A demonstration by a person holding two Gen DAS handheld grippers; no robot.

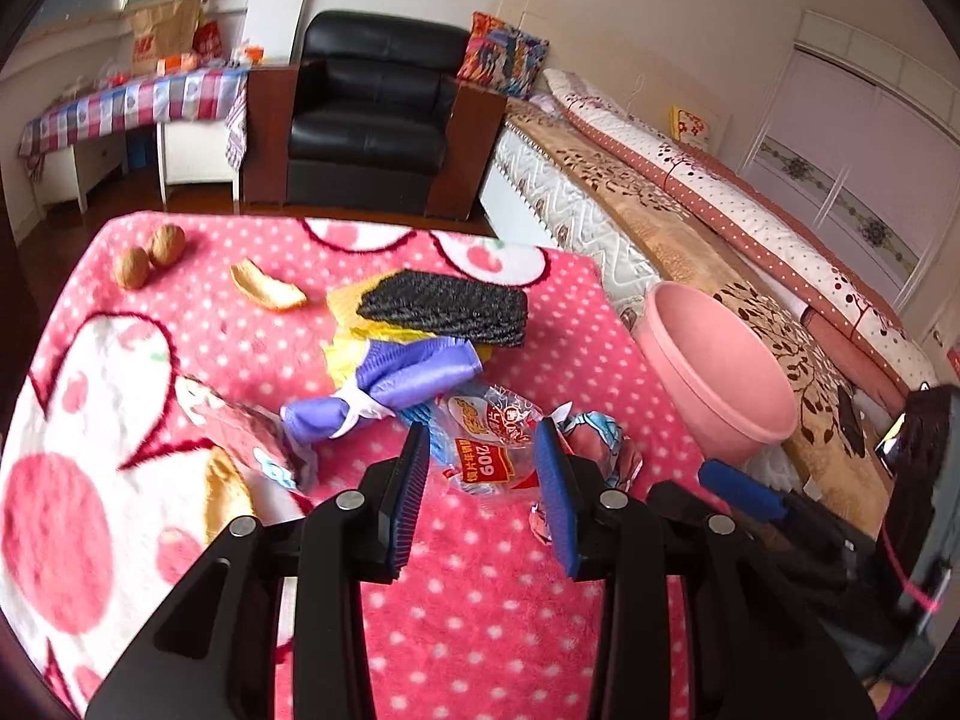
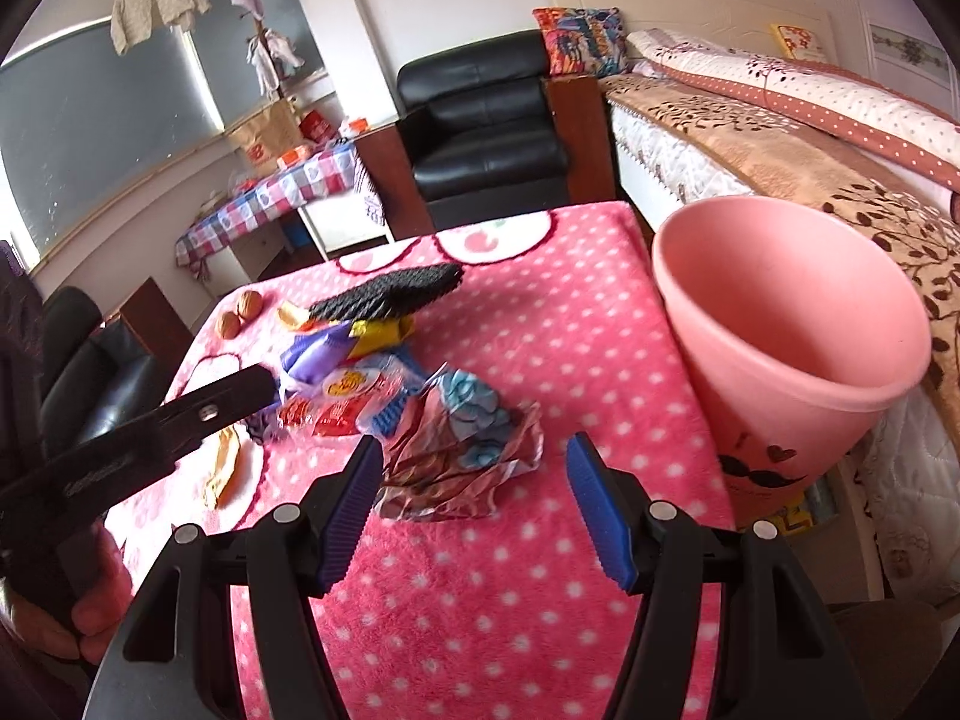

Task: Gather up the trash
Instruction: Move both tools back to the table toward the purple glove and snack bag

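A pile of wrappers lies on the pink dotted blanket (image 1: 480,618). A clear snack bag with a red label (image 1: 489,441) lies between the fingers of my open left gripper (image 1: 483,450). A crumpled brown and blue wrapper (image 2: 462,456) lies just ahead of my open right gripper (image 2: 474,468); it also shows in the left wrist view (image 1: 600,441). A purple wrapper (image 1: 396,384), a yellow wrapper (image 1: 354,354) and orange peels (image 1: 267,288) lie further on. The pink bin (image 2: 792,330) stands at the table's right edge; it shows in the left wrist view (image 1: 714,372).
A black scouring pad (image 1: 447,309) rests on the wrappers. Two walnuts (image 1: 150,255) sit at the far left corner. A black armchair (image 1: 372,114) and a bed (image 1: 690,204) stand beyond the table. My left gripper's arm (image 2: 168,420) shows at the left of the right wrist view.
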